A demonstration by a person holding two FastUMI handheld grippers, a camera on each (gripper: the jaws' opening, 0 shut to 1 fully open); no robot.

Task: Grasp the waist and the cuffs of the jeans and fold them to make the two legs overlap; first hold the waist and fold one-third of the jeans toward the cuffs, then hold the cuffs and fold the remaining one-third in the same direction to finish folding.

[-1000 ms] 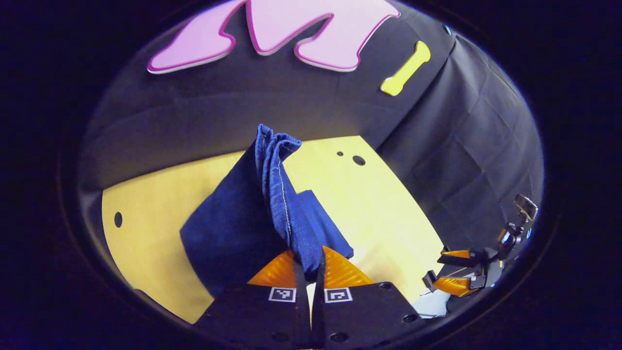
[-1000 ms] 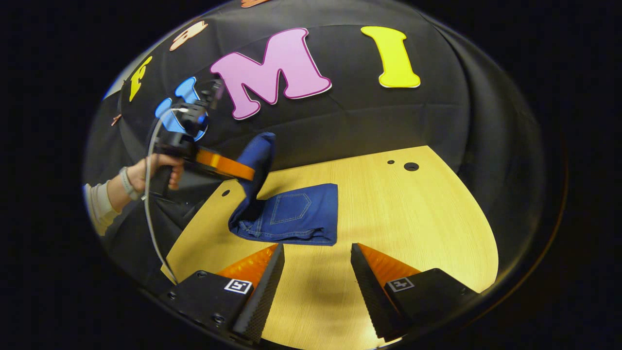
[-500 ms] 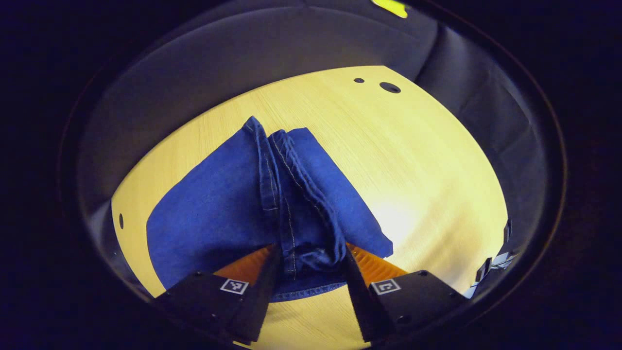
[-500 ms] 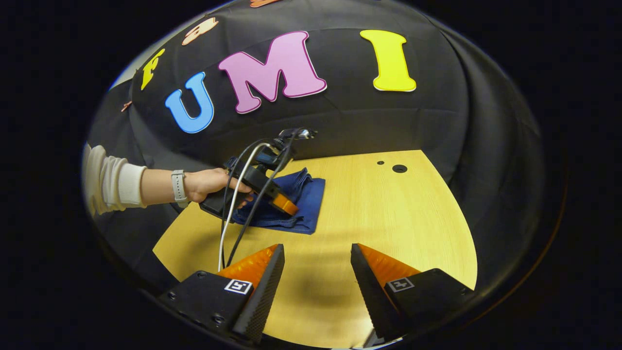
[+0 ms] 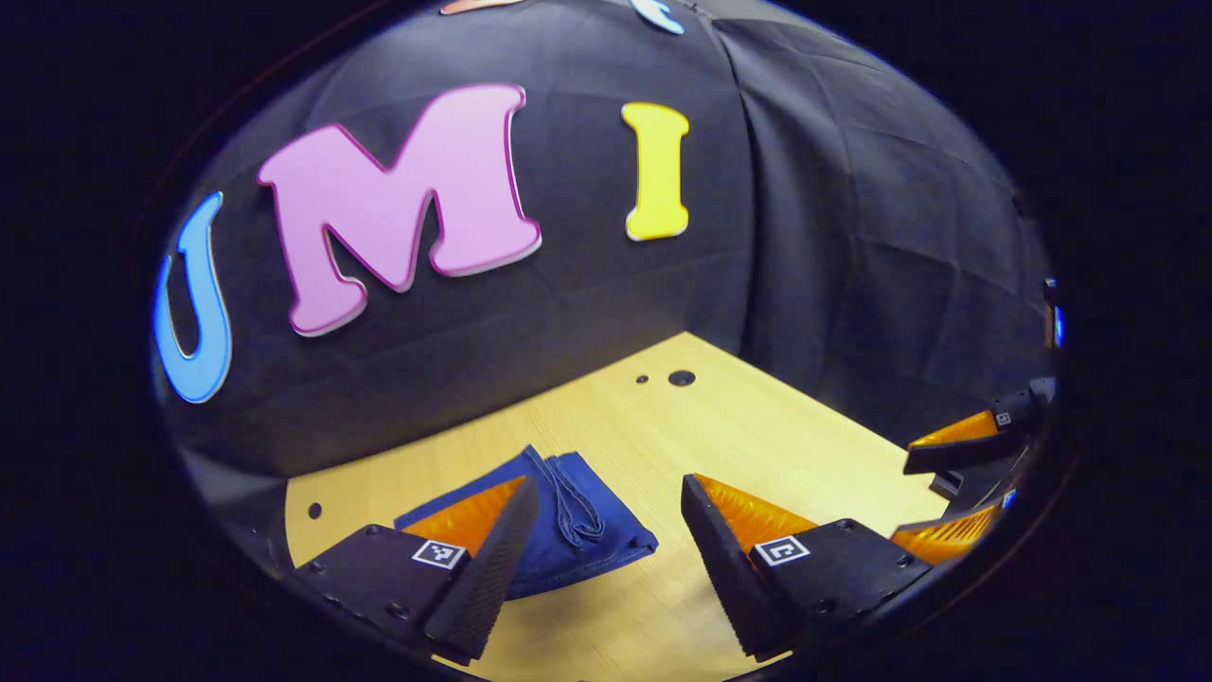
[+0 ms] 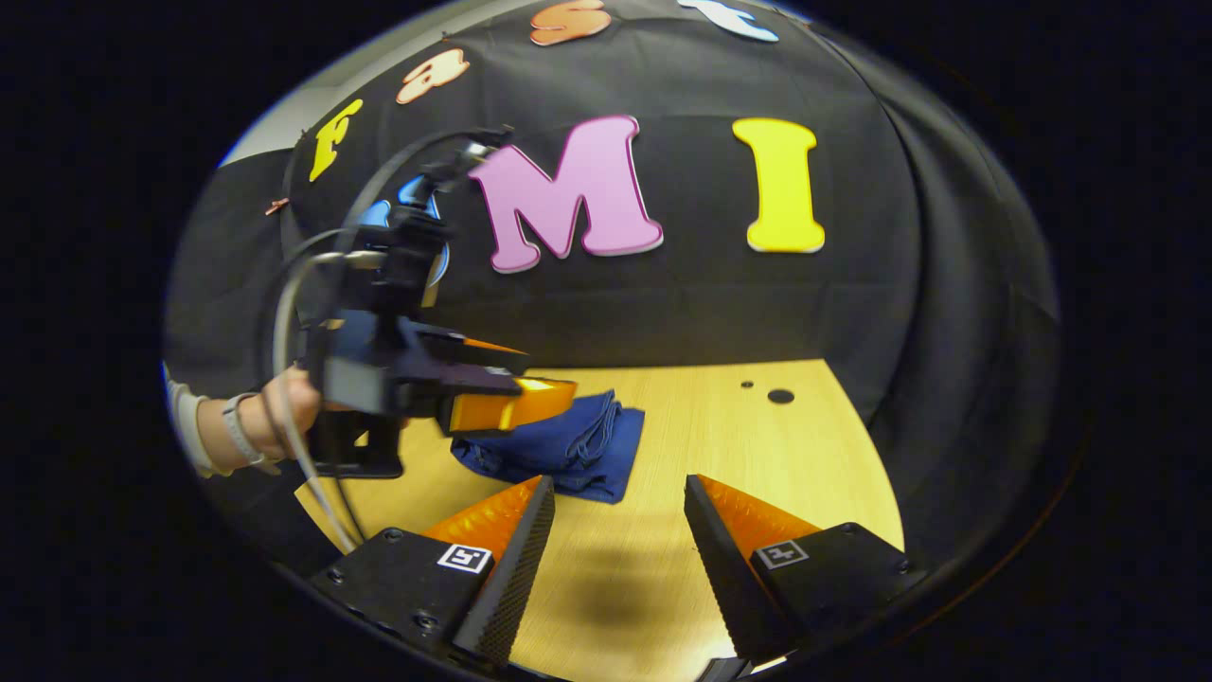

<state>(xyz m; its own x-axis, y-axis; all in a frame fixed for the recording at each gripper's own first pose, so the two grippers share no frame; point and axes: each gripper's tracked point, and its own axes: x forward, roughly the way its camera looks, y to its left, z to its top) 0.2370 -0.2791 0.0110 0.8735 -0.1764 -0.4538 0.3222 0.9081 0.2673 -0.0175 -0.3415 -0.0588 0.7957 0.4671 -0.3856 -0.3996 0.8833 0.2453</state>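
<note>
Jeans (image 6: 568,445) were seen folded into a compact bundle on the table (image 6: 757,445), lying toward its left side and well apart from the two holes (image 6: 779,396) near the far edge. Judged from that shape, both thirds had been folded over and the task looked essentially done; the top layer (image 5: 573,493) was bunched and creased rather than flat, so only some smoothing might be left.

Beside the jeans, the left gripper (image 6: 516,379) was seen raised above the near-left part of the bundle, gripped by a hand (image 6: 298,407), with nothing between its fingers. In the left gripper view its jaws (image 5: 606,530) were spread wide, and the jeans lay beyond and below them, untouched.

Nearer the table's front edge than the jeans, the right gripper (image 6: 615,559) was seen with jaws spread and empty, clear of the denim.
</note>
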